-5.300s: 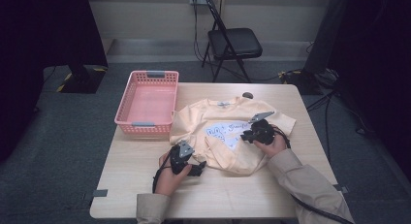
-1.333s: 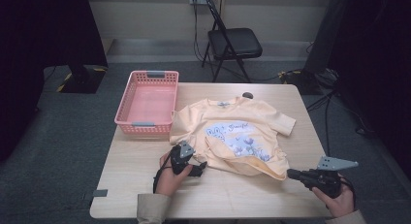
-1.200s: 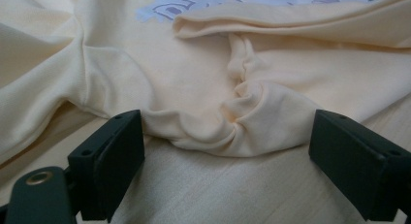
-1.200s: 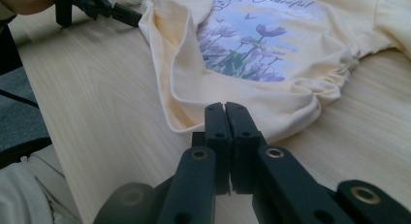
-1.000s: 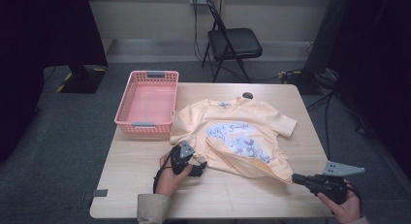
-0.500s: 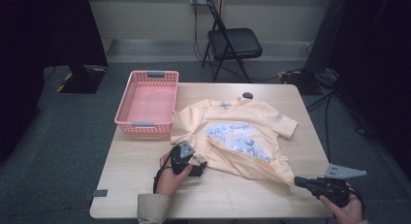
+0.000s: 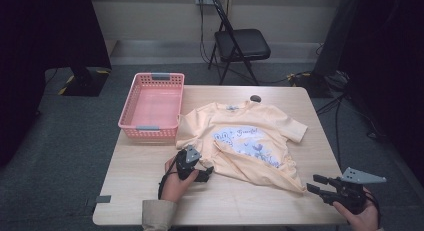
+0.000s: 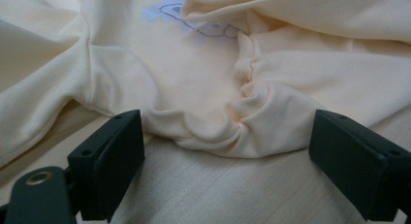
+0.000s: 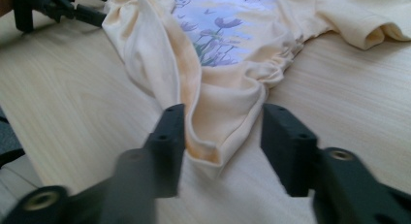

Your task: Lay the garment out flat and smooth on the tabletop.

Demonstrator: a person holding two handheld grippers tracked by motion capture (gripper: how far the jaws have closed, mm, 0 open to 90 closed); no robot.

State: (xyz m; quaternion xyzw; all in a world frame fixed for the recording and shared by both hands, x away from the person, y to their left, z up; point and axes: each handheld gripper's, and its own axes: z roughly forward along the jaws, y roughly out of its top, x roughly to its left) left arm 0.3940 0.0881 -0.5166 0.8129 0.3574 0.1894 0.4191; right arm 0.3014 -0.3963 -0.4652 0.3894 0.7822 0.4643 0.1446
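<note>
A pale yellow T-shirt (image 7: 245, 141) with a blue flower print lies face up on the wooden table (image 7: 150, 191), its lower hem drawn out toward the front right corner. My left gripper (image 7: 204, 174) rests at the shirt's lower left edge. In the left gripper view its jaws stand wide, open, around a bunched fold of hem (image 8: 228, 127) without pressing it. My right gripper (image 7: 314, 185) sits at the table's front right edge. Its jaws have just been opening, and the shirt's hem corner (image 9: 218, 136) lies loose between them.
An empty pink basket (image 7: 152, 106) stands at the table's back left, touching the shirt's sleeve. A small dark object (image 7: 255, 98) lies just beyond the collar. A black folding chair (image 7: 240, 43) stands behind the table. Bare wood runs along the front edge.
The right gripper has drawn the hem from the shirt's middle out to the front right corner, spreading the shirt, and its jaws now stand apart. The left hand has stayed put.
</note>
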